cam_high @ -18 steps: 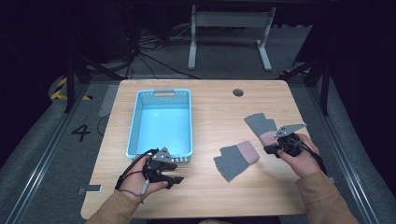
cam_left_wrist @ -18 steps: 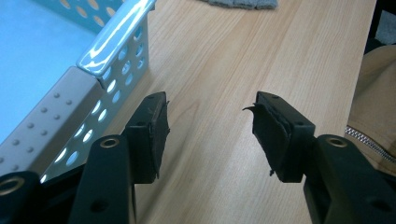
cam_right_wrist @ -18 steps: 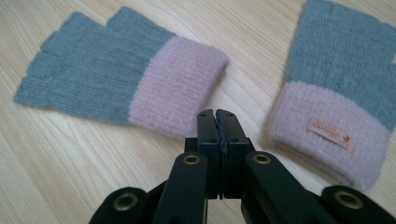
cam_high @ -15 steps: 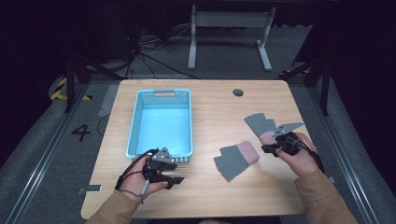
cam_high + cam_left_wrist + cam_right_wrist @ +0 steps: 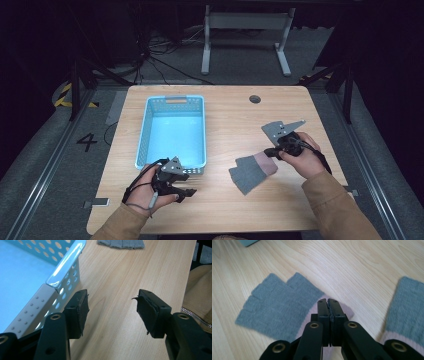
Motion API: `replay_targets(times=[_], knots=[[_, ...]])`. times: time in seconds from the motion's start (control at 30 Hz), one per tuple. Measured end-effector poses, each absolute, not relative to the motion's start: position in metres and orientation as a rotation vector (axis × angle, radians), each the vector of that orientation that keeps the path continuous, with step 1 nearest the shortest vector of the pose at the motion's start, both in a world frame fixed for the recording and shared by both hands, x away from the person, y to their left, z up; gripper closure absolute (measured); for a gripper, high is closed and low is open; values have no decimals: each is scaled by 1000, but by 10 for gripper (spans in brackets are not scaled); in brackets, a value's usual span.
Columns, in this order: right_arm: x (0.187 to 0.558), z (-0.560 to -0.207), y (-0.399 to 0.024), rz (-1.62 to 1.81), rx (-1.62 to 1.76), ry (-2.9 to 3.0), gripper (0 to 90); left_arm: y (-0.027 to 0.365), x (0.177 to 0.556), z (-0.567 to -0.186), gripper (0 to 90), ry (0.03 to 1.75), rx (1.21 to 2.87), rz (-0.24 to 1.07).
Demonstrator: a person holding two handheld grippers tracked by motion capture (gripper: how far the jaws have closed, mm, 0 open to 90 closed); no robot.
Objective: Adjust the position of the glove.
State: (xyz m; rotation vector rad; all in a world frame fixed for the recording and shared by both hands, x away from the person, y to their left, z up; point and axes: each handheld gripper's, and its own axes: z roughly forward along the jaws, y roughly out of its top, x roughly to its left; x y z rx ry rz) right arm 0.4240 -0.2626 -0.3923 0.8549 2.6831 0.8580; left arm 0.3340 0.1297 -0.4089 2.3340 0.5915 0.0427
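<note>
Right tongs (image 5: 329,305) pressed together over the glove's (image 5: 279,308) pink cuff, perhaps pinching it; left tongs (image 5: 112,312) spread beside the basket (image 5: 65,272).

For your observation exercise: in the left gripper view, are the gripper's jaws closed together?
No: the left gripper has its jaws standing well apart with bare wooden table between them.

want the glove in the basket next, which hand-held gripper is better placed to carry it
Right. The right hand-held gripper is shut at the pink cuff of the grey glove; the left hand-held gripper stands open over bare table by the blue basket.
</note>
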Motion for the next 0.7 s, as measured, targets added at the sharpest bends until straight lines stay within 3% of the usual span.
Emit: replay_targets(times=[0.7], knots=[[461, -418, -243, 795, 909, 2732, 892, 126, 336, -410, 427, 543, 2344, 34]])
